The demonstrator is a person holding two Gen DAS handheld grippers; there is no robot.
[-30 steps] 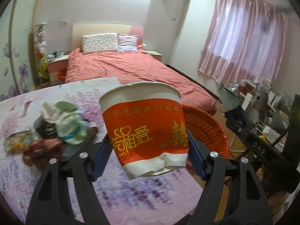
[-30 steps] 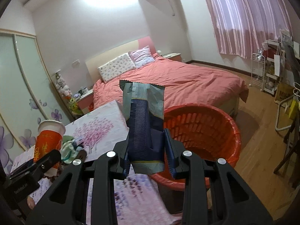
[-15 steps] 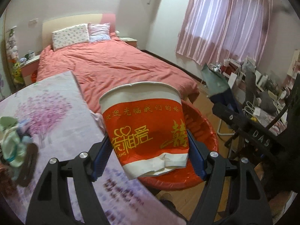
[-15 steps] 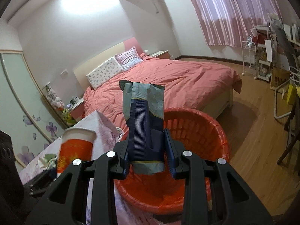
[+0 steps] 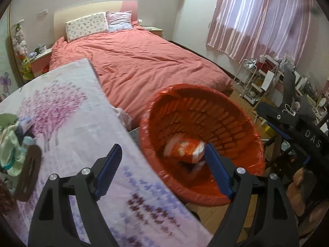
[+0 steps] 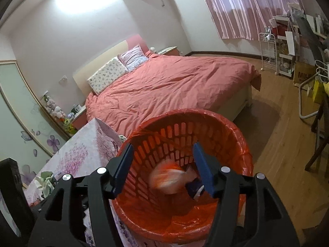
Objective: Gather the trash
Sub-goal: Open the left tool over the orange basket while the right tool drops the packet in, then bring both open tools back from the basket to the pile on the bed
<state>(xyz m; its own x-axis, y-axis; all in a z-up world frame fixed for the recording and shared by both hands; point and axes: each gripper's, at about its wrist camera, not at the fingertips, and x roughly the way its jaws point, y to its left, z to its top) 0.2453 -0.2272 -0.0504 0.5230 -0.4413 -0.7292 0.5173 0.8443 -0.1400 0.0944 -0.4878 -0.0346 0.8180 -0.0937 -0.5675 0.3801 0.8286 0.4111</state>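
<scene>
The red-and-white paper cup (image 5: 184, 148) lies blurred inside the red slatted basket (image 5: 205, 91), which has a red bag lining. My left gripper (image 5: 163, 173) hangs over the basket's near rim; its jaws are opening with nothing between them. In the right wrist view the same cup (image 6: 167, 178) is a blur low in the basket (image 6: 232, 127), and the dark blue wrapper (image 6: 194, 188) lies beside it. My right gripper (image 6: 163, 170) is also above the basket, its jaws opening and empty.
A table with a floral cloth (image 5: 61, 123) stands left of the basket, with a pile of wrappers and scraps (image 5: 10, 144) at its left end. A pink bed (image 5: 144, 61) lies behind. The other gripper (image 5: 287, 121) is at the right, before cluttered shelves (image 6: 285, 47).
Both grippers opened: the cup left the left jaws and the blue wrapper left the right jaws, and both fell into the basket. The left gripper moved right, over the basket.
</scene>
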